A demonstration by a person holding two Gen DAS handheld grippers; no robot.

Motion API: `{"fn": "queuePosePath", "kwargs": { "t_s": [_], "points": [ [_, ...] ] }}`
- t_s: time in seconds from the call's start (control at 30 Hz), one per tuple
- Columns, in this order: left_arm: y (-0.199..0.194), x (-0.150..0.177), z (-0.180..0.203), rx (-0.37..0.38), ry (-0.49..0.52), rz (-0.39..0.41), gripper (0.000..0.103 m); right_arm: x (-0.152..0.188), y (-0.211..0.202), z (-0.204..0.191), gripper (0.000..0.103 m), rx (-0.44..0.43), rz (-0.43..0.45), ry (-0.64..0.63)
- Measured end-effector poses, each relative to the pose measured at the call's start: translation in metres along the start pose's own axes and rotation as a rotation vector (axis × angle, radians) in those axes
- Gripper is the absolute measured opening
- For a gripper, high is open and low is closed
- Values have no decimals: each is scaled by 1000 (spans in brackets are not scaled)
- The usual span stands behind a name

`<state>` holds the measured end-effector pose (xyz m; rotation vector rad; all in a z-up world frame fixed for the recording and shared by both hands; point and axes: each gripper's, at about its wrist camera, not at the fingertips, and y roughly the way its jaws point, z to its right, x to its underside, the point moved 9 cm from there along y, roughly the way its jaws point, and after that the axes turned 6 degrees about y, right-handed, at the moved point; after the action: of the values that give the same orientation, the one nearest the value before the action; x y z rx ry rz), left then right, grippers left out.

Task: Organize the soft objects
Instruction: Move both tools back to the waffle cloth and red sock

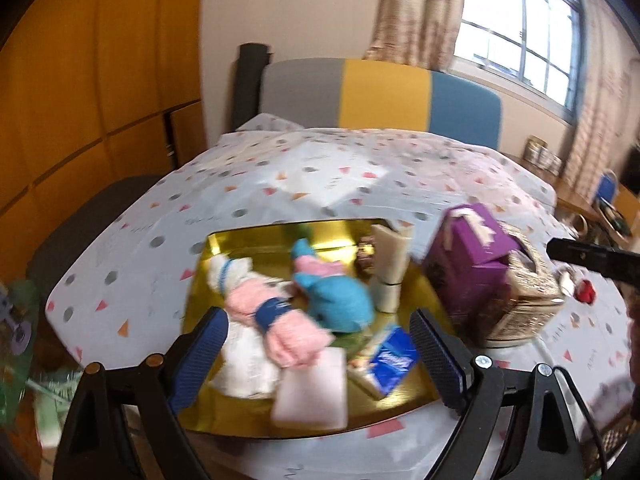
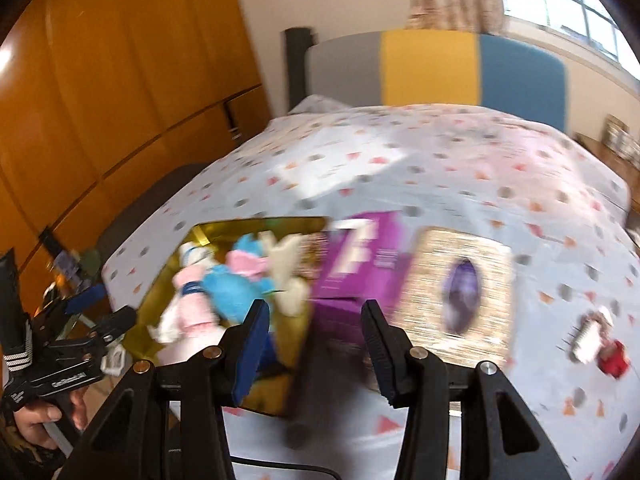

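- Soft objects lie heaped in a gold tray (image 1: 208,416) on the spotted bedspread (image 1: 320,168): one blue plush toy (image 1: 340,304), one pink-and-white plush toy (image 1: 256,300), one pale pink pad (image 1: 310,392) and one blue tissue pack (image 1: 394,362).
- One cream upright bundle (image 1: 390,268) stands at the tray's far right side.
- Left gripper (image 1: 316,360) hangs above the tray's near edge, tilted downward, jaws spread wide with nothing clasped.
- Right gripper (image 2: 314,352) tilts downward over the tray's right edge, jaws partly apart; nothing appears gripped between them, though the view is blurred.
- A hand (image 2: 36,420) at the lower left of the right wrist view holds the left gripper's handle.
- One purple box (image 1: 468,264) stands just right of the tray, touching one woven basket (image 1: 528,300).
- One small red item (image 1: 586,292) lies on the bedspread beyond the basket.
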<state>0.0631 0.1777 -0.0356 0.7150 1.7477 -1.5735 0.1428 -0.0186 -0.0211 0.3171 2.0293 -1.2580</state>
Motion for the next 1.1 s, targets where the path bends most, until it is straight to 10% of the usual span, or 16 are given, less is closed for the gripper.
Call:
{"fn": "queuePosePath", "kwargs": {
  "t_s": [0.67,1.1],
  "points": [
    [-8,-65,176,255,300,97,94,40,-96,318,48,404,93,669],
    [2,-72,272,378,423,75,94,85,-81,426,56,339,43,1089]
  ]
}}
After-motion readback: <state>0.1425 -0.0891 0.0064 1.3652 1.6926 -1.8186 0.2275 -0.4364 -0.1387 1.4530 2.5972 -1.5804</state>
